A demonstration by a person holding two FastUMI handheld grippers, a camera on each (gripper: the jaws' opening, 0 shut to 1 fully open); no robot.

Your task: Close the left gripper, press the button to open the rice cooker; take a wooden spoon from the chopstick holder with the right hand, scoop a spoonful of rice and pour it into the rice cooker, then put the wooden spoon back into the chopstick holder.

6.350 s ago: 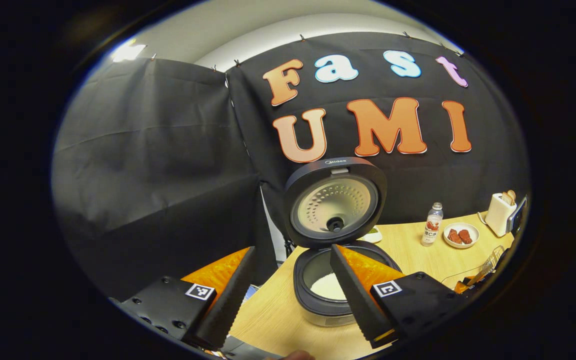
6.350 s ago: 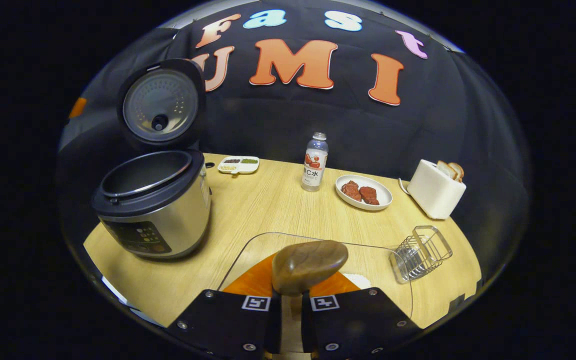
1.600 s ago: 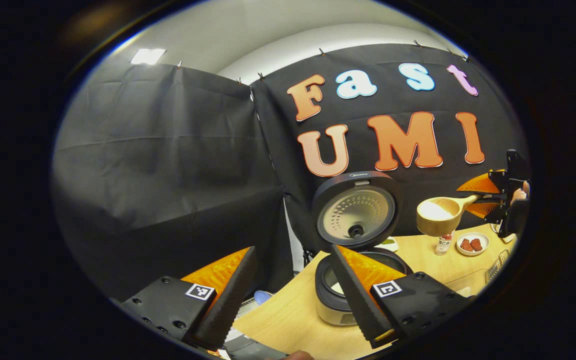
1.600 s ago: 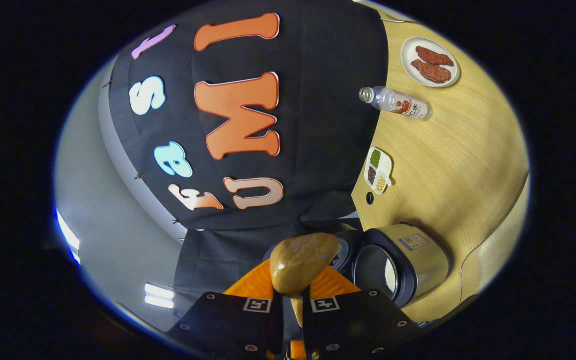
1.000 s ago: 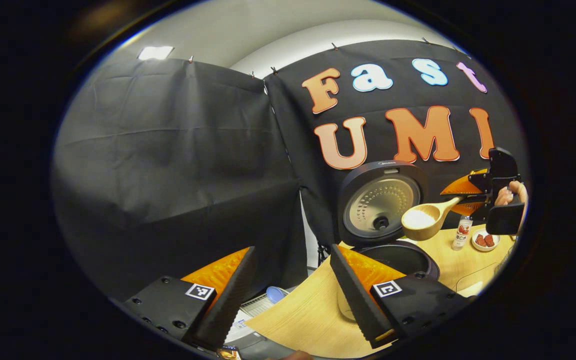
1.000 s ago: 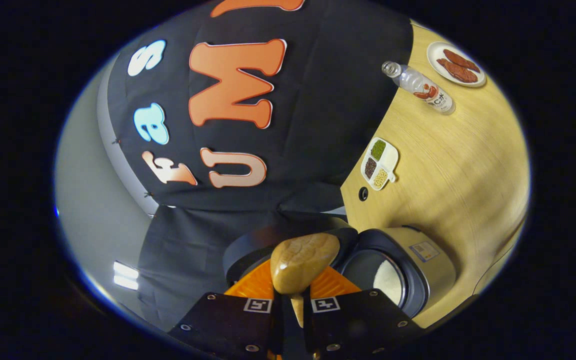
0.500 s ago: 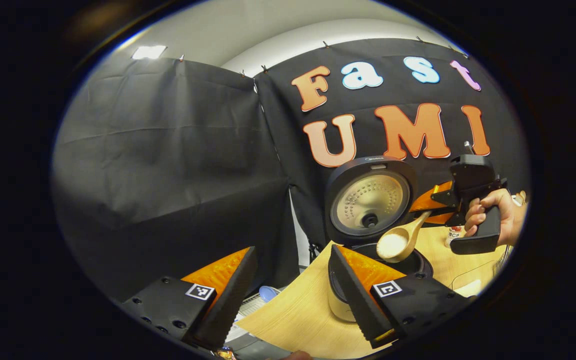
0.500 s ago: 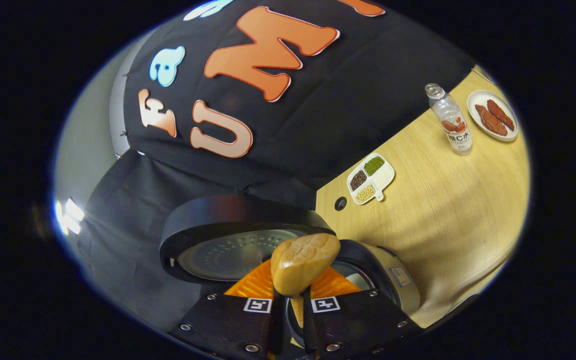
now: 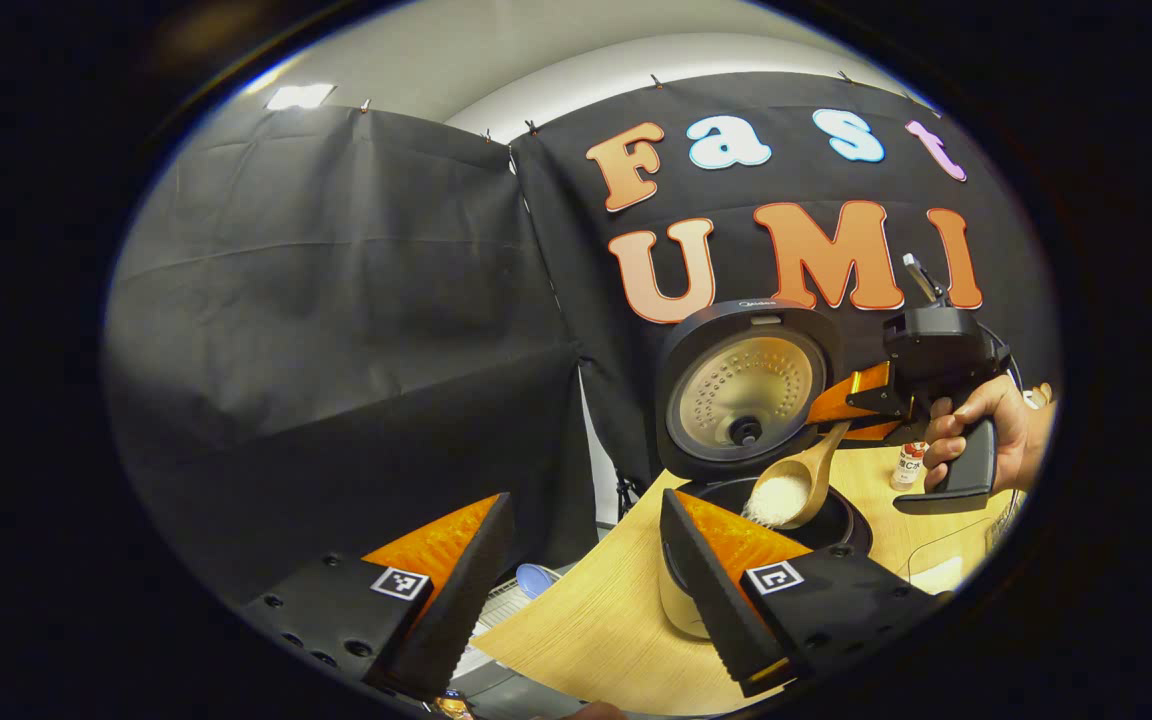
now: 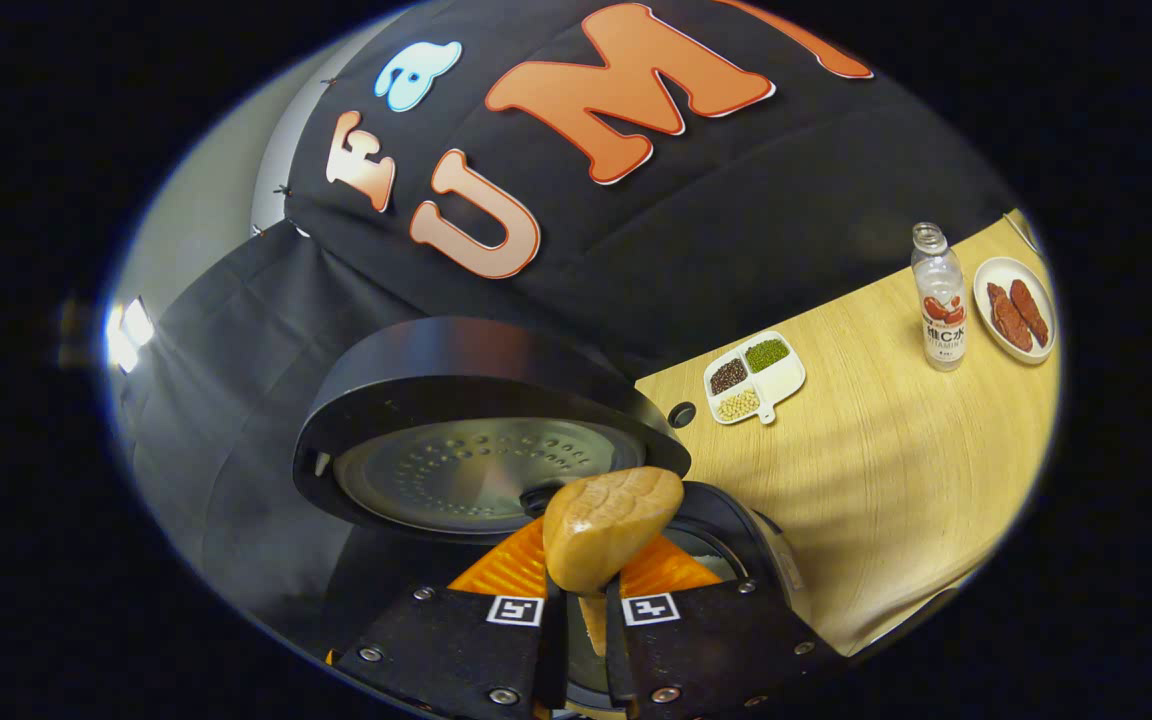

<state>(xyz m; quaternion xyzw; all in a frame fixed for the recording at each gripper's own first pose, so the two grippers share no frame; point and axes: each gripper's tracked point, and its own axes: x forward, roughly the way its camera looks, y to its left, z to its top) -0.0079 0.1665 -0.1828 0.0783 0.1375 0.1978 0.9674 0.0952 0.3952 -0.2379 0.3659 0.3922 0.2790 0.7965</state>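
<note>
One spoonful of rice is tipping from the wooden spoon point(image 9: 794, 487) into the open rice cooker point(image 9: 768, 505) in the left gripper view; the left gripper point(image 9: 581, 590) hangs wide apart, holding nothing. In the right gripper view, the right gripper point(image 10: 584, 625) is clamped on the spoon handle over the pot. Next it probably needs more tilt, then a trip back to the holder.

Dim booth lit from ceiling lights point(image 9: 298, 96) overhead — one glares at the upper left of the left gripper view, another at the left edge of the right gripper view — with strong fisheye bending at the rims, the worktop point(image 10: 896, 450) evenly bright and sharp.
</note>
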